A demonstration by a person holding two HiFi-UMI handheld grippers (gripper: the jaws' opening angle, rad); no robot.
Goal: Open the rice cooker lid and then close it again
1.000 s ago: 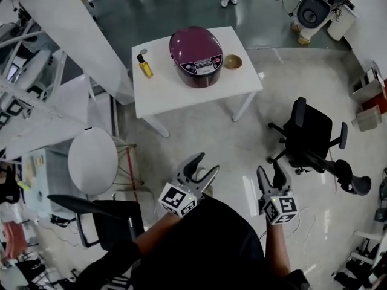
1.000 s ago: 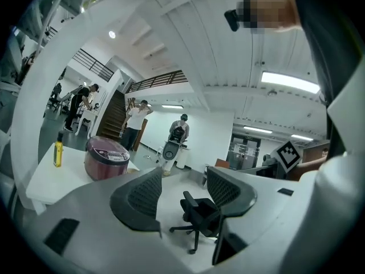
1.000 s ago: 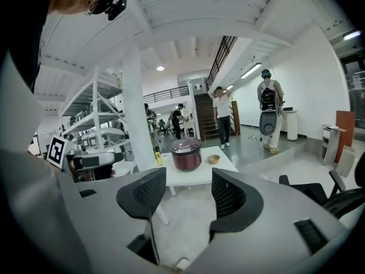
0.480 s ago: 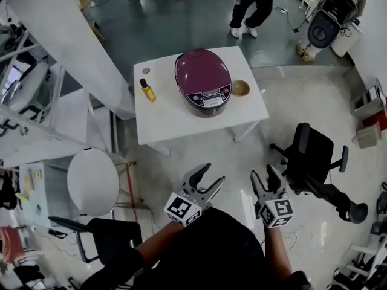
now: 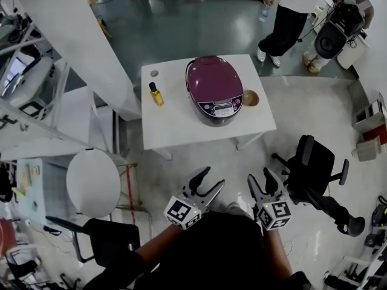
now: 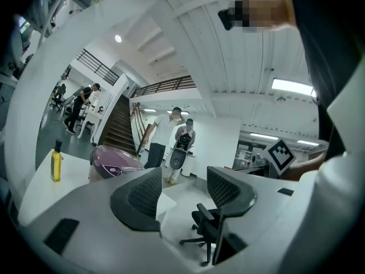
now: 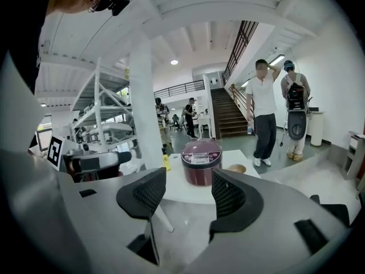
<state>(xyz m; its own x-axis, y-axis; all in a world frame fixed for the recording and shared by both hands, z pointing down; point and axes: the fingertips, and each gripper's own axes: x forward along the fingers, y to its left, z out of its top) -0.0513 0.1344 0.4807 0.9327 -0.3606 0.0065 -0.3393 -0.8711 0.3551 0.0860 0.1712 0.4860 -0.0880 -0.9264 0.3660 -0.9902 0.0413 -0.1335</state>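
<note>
Plum-coloured and glossy, the rice cooker [image 5: 217, 89] sits on the white table [image 5: 181, 125], right of the table's middle. Its lid [image 5: 213, 76] is down and its pale control panel [image 5: 224, 108] faces the near edge. Just to its right stands a small tan bowl [image 5: 250, 98], close to the cooker's side, though whether they touch cannot be told. To the left, apart from the cooker, a yellow bottle [image 5: 156, 94] with a dark cap stands upright. A tiny round thing [image 5: 154, 74] lies near the table's far left corner (too small to make out). Well away from the table, on the near side, the person holds both tools low in front of the body. The left tongs [image 5: 210, 178] are spread wide with nothing between them, and their own camera shows only floor and a chair in the gap. The right tongs [image 5: 260, 177] are likewise wide apart and empty, with the distant cooker framed between them in their camera. A black office chair [image 5: 311, 162] stands on the pale floor to the right of the tongs. A round white seat [image 5: 92, 174] is off to the left, beside a broad white pillar [image 5: 78, 35]. Beyond the table's far right corner a person [image 5: 290, 11] in a white top and dark trousers stands on the darker floor.
</note>
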